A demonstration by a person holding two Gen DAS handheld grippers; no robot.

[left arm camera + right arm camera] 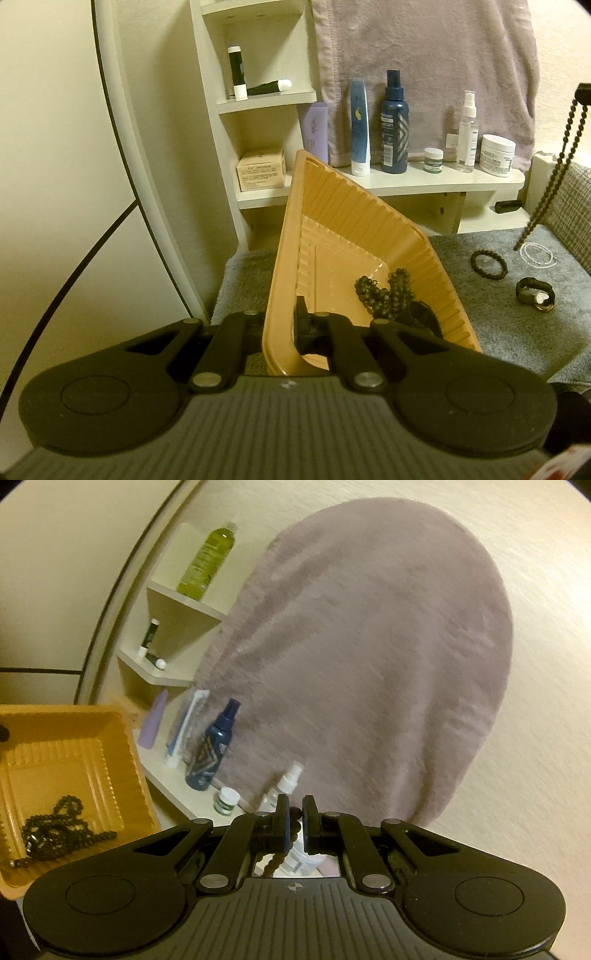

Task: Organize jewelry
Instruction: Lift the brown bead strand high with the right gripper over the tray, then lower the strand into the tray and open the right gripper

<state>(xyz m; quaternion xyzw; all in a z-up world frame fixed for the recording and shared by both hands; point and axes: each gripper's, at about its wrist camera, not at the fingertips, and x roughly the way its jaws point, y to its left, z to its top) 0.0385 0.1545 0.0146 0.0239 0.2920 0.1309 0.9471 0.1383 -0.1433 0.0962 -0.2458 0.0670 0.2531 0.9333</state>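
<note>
Pale shelves (266,98) with cosmetics fill the upper middle of the left wrist view, a mauve towel (424,55) hanging beside them. Lower centre, the left gripper (286,326) has its jaws closed on the rim of a tilted orange tray (354,218) holding a heap of dark beads (384,297). At right, a black bracelet (488,261), a clear bead loop (538,254) and a watch (535,294) lie on grey cloth (480,295). From the upper right edge a long bead strand (554,173) hangs, pinched in the right gripper (295,825), its jaws closed on it

Cream wall (535,664); pale corner shelf unit (258,99) holding toiletry bottles (394,125); mauve towel (424,55) hanging; grey mat (517,325) covering the surface.
</note>
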